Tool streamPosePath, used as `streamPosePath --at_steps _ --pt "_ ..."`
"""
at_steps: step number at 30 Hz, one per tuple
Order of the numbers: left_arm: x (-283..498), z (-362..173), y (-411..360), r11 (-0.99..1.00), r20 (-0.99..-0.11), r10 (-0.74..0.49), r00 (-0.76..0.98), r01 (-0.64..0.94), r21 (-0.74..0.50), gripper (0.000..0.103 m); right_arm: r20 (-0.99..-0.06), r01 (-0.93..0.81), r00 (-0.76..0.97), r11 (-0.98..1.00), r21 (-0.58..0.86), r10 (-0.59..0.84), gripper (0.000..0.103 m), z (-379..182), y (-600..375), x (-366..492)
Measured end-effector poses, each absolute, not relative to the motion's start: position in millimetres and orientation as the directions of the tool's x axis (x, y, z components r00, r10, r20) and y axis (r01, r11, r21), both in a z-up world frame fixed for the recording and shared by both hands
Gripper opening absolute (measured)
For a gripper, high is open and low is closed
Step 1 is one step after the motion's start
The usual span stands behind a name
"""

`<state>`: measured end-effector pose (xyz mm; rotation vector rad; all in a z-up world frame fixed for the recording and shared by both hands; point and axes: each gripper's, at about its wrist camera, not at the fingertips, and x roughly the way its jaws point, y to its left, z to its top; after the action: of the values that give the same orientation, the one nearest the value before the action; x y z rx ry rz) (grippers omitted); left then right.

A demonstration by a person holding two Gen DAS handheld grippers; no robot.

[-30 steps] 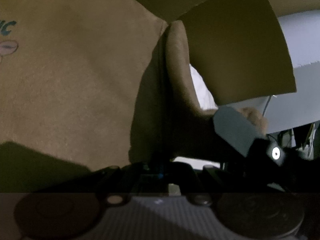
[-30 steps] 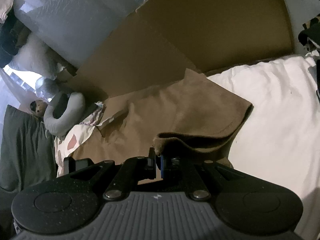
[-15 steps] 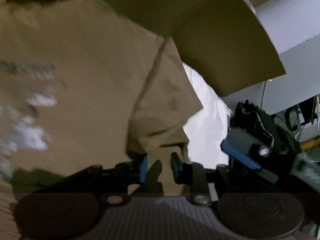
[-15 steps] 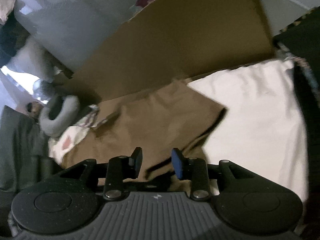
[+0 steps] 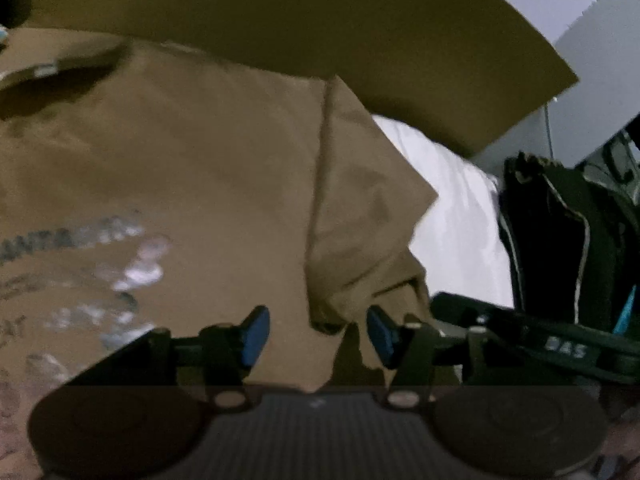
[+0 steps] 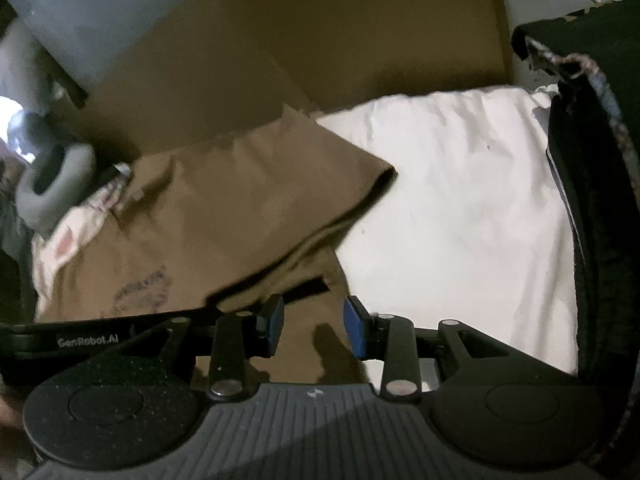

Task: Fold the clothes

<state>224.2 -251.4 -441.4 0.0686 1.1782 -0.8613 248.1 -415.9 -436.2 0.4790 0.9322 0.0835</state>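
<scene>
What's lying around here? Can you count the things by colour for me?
Brown: 2, the T-shirt and the cardboard sheet
White: 1, the bedsheet
Grey: 1, the neck pillow
Black: 1, the dark fabric at the right edge
Blue-padded claws: 2, left claw and right claw, both open
Total: 7

A white sheet (image 6: 460,208) covers the bed, bright against a dim room. A large brown cardboard panel (image 6: 320,40) leans at the far side, with a grey wall (image 5: 592,80) behind it. A dark bag with pale piping (image 5: 568,240) stands at the bed's right edge. A grey neck pillow (image 6: 52,184) lies at the far left, beside a patterned pale cloth (image 6: 68,236).
</scene>
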Motion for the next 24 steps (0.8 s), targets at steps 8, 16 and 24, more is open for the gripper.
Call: streamPosePath --at_steps 8,16,24 --pt "209 -447 -267 0.657 -0.833 -0.508 0.218 0.723 -0.212 0.052 -0.794 0.152 0.576 0.929 0.338 0.195 0.038 -452 -406 258" --pt "200 -439 -274 0.606 -0.81 -0.52 0.271 0.786 -0.125 0.029 -0.792 0.165 0.597 0.946 0.279 0.129 0.033 -455 -400 265" --pt "205 -439 -278 0.599 -0.798 -0.535 0.278 0.79 -0.127 0.021 -0.787 0.195 0.606 0.938 0.288 0.116 0.028 -458 -408 265"
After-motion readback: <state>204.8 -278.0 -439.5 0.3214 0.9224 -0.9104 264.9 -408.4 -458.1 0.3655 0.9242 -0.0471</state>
